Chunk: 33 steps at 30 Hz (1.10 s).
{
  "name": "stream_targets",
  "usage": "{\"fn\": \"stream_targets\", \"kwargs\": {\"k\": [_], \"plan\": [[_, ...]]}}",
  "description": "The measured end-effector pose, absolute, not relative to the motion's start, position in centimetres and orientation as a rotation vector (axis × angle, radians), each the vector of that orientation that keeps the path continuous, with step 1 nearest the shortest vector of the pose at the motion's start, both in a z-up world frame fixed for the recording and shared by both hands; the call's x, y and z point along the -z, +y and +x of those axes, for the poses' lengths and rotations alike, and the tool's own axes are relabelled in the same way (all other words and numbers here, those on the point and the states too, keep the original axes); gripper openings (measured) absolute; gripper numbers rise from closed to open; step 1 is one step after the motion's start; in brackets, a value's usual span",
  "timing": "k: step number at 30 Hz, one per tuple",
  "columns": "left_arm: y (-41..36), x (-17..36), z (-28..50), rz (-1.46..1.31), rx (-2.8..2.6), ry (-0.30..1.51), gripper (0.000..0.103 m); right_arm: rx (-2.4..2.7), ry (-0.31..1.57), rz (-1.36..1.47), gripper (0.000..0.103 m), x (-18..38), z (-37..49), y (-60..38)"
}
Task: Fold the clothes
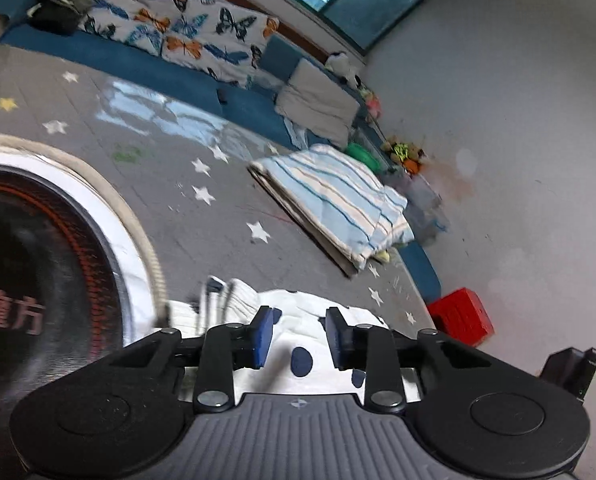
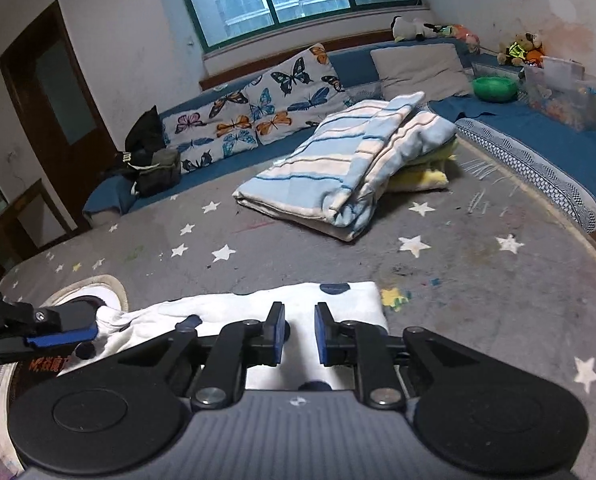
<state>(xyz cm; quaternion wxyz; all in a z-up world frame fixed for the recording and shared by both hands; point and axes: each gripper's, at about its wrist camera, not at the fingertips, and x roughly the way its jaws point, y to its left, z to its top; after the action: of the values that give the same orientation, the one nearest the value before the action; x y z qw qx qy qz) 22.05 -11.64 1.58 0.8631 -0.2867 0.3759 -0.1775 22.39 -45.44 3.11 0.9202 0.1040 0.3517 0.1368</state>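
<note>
A white garment with navy dots (image 2: 258,304) lies flat on the grey star-patterned floor mat (image 2: 438,288), roughly folded into a rectangle. My right gripper (image 2: 300,332) hovers over its near right part, jaws apart, with nothing between the blue pads. My left gripper (image 1: 300,336) is open above the garment (image 1: 294,312), whose striped cuff end (image 1: 226,300) is bunched beside it. In the right wrist view the left gripper (image 2: 64,326) sits at the garment's left end, over a round rug.
A folded blue-striped blanket (image 2: 338,168) lies further out on the mat, over a yellow cloth (image 2: 422,176). A round dark rug with a pale rim (image 1: 38,280) lies left of the garment. Blue cushions with a butterfly cover (image 2: 258,108) line the wall. A red box (image 1: 460,316) stands by the wall.
</note>
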Motion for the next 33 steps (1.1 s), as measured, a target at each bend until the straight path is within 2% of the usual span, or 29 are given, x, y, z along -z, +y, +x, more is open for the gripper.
{"fn": "stream_targets", "kwargs": {"k": [13,21,33], "plan": [[-11.5,-0.5,22.5,-0.573,0.350,0.800,0.028,-0.248,0.765,0.210,0.021,-1.4,24.6,-45.1],[-12.7,-2.0,20.1,-0.511,0.409,0.756,0.030,-0.323,0.722,0.107,0.034,-4.0,20.2,-44.5],[-13.2,-0.6,18.2,-0.432,0.376,0.786,0.030,-0.316,0.745,-0.012,0.035,-2.7,13.0,-45.4]]}}
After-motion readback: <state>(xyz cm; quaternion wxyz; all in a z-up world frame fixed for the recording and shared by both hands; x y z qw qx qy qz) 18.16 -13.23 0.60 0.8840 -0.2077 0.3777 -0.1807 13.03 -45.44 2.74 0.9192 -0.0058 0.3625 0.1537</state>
